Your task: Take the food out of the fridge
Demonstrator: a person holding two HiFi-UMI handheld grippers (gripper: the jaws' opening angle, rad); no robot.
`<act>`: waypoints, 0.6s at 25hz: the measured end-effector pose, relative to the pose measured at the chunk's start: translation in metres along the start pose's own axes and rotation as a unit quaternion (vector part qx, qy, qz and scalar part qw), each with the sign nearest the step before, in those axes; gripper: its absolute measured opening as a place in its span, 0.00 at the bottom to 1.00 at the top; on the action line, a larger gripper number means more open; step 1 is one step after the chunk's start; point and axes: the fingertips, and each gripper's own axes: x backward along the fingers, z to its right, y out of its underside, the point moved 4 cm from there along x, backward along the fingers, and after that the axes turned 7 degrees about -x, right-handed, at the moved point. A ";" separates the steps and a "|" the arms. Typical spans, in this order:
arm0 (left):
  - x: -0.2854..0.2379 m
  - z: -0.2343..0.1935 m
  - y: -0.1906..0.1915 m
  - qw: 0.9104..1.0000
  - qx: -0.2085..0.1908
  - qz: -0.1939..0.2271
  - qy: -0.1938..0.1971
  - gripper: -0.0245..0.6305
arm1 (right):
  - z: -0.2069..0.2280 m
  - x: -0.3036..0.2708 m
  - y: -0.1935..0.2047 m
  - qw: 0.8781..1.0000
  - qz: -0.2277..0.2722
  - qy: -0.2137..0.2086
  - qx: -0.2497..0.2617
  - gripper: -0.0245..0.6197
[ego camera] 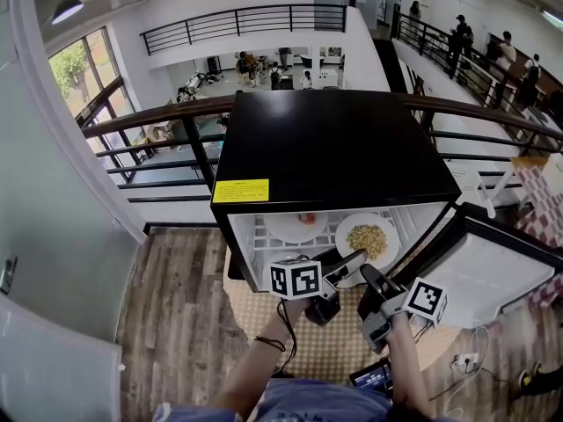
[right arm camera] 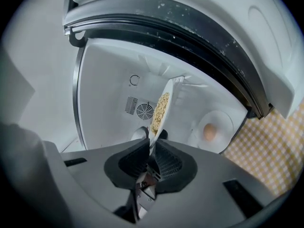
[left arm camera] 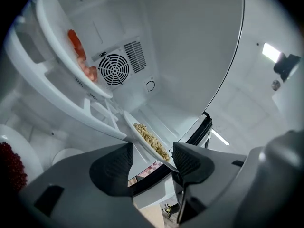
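Food plate (ego camera: pixel 342 233) rim betw. clenched R gripper (right arm camera: pixel 151 158) jaws (L gripper (left arm camera: pixel 153 152) jaws apart)

Fridge (ego camera: pixel 334 139) top: glossy black, smooth; inner walls smooth white plastic. Plate (ego camera: pixel 393 233) inside fridge: glossy white. Left gripper (left arm camera: pixel 153 152) at fridge mouth: matt grey plastic, ribbed pads (left arm camera: pixel 113 167). Floor (ego camera: pixel 167 297) left of fridge: wood planks. Mat (ego camera: pixel 242 315) under fridge: checked cloth.
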 end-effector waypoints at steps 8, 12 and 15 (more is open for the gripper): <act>0.005 0.011 0.008 1.000 -0.011 0.018 -0.009 0.35 | -0.002 0.014 0.005 0.998 -0.027 0.007 0.049 0.11; 0.013 0.022 0.022 1.000 -0.009 0.021 -0.019 0.33 | 0.001 0.029 0.013 0.995 -0.045 0.029 0.087 0.11; 0.023 0.032 0.032 0.999 0.011 0.041 -0.027 0.33 | 0.002 0.040 0.022 0.994 -0.061 0.014 0.086 0.11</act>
